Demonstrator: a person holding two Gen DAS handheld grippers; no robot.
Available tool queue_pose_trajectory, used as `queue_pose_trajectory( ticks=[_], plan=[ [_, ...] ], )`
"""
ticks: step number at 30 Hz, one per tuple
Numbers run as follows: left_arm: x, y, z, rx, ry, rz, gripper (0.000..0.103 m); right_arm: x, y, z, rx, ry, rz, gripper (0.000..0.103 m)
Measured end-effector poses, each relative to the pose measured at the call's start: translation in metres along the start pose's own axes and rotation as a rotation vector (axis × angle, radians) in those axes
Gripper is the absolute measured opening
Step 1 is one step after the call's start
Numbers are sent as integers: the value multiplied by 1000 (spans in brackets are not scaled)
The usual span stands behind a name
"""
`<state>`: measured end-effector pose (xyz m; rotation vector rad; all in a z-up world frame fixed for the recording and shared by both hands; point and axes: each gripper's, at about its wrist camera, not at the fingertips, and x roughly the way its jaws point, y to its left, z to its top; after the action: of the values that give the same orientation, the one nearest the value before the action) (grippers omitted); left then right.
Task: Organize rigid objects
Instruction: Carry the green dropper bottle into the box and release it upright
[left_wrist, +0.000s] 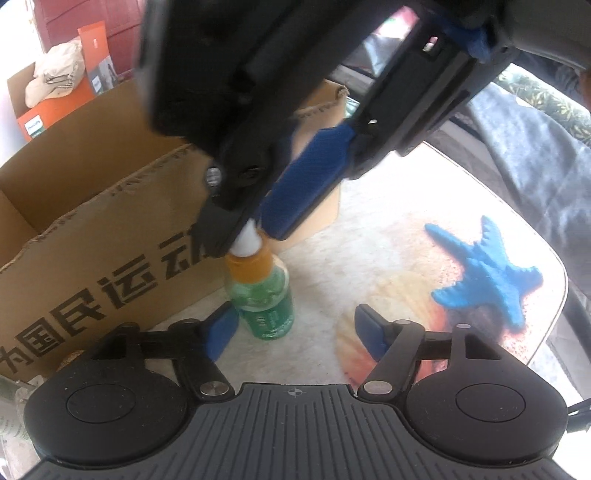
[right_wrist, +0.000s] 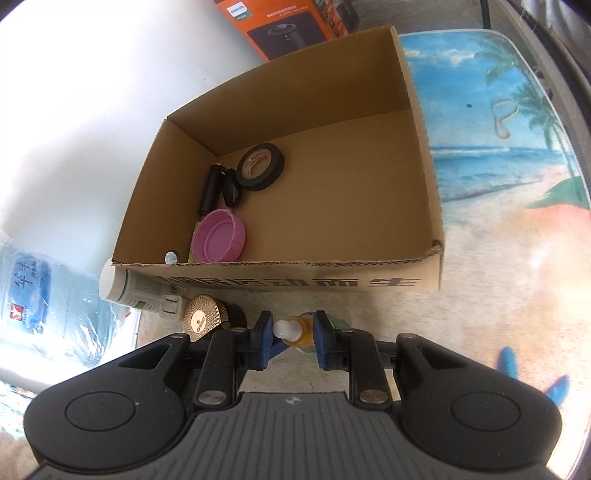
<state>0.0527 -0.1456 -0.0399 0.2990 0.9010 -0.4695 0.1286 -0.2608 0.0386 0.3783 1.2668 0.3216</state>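
Note:
A small green bottle (left_wrist: 267, 310) with an orange collar and a white nozzle stands upright on the table, just outside the near wall of a cardboard box (left_wrist: 92, 206). My right gripper (left_wrist: 243, 240) comes down from above and is shut on the bottle's top (right_wrist: 295, 330), its blue pads on either side of the nozzle and collar. My left gripper (left_wrist: 295, 332) stands open around the bottle's lower body. Its left finger (left_wrist: 221, 332) is right beside the bottle, while the right finger (left_wrist: 369, 332) is well apart from it.
The box (right_wrist: 424, 155) holds a black tape roll (right_wrist: 260, 166), a pink lid (right_wrist: 219, 236) and a black cylinder (right_wrist: 210, 188). A blue toy plane (left_wrist: 487, 273) lies on the beach-print tabletop. A white-capped bottle (right_wrist: 129, 291) and a gold cap (right_wrist: 201, 317) lie left of the box.

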Motion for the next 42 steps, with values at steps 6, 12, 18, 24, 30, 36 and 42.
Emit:
queue_pose_trajectory(
  ticks=[6, 12, 18, 24, 30, 36, 42],
  plan=[
    [-6, 8, -6, -10, -13, 37, 65, -7, 12, -6, -95, -20, -38, 25],
    [-4, 6, -11, -10, -21, 66, 56, -3, 23, -11, -196, -8, -64, 25],
    [1, 10, -15, -21, -34, 71, 43, 4, 24, -10, -240, -17, -59, 25],
    [8, 6, -14, -53, -42, 62, 32, 8, 20, -10, -222, -32, -49, 22],
    [-14, 13, -11, -64, -52, 80, 31, -11, 29, -10, -234, -55, -33, 20],
    [-66, 30, 17, -110, -74, 102, 31, -52, 61, 10, -247, -95, 3, 20],
    [-100, 64, 68, -141, -152, 113, 31, -92, 91, 61, -315, -176, 63, 20]
  ],
)
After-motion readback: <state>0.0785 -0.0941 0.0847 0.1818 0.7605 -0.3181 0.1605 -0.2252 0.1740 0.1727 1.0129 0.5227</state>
